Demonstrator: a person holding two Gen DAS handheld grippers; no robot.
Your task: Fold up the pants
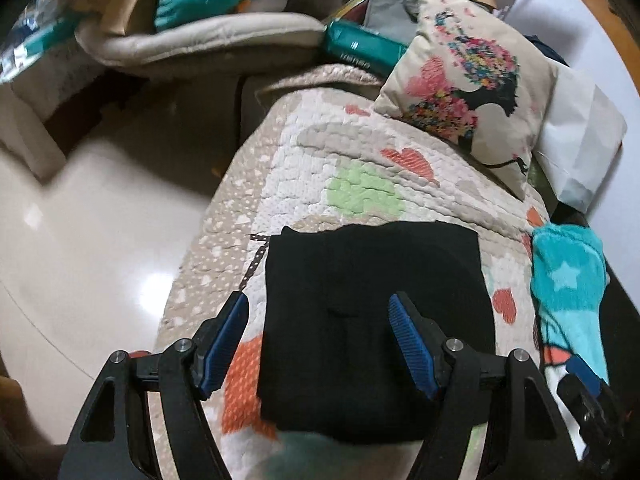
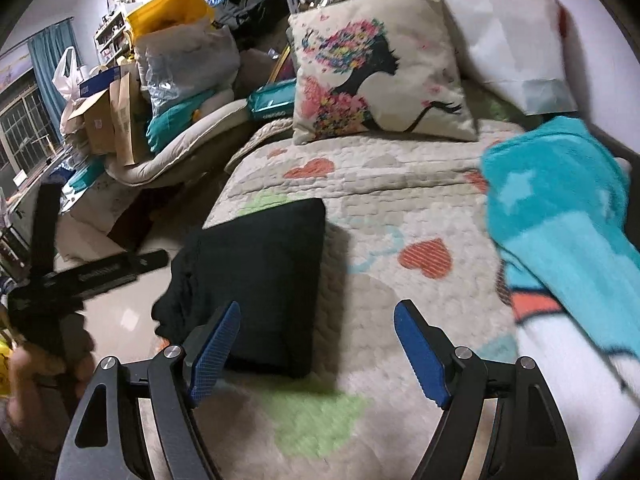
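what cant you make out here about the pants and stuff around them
- Black pants: folds unreadable, left wrist view, fabric too dark.
- Pants' near edge: cut by the left hand-held gripper.
- Teal blanket: blurred, cut by the right wrist frame edge.
- Left-edge hand: blurred; the black device it holds is unclear.

Pants: black pants (image 2: 260,280) lay folded into a thick rectangle on the quilt (image 2: 400,200), at its left edge.
Right gripper: right gripper (image 2: 318,340) hovered just below-right of the pants, jaws wide, nothing between them.
Left gripper: left gripper (image 2: 80,272) was blurred, left of the pants.
Cushion: patterned cushion (image 2: 380,68) stood beyond the pants.
Blanket: turquoise blanket (image 2: 560,208) lay well right of the pants.
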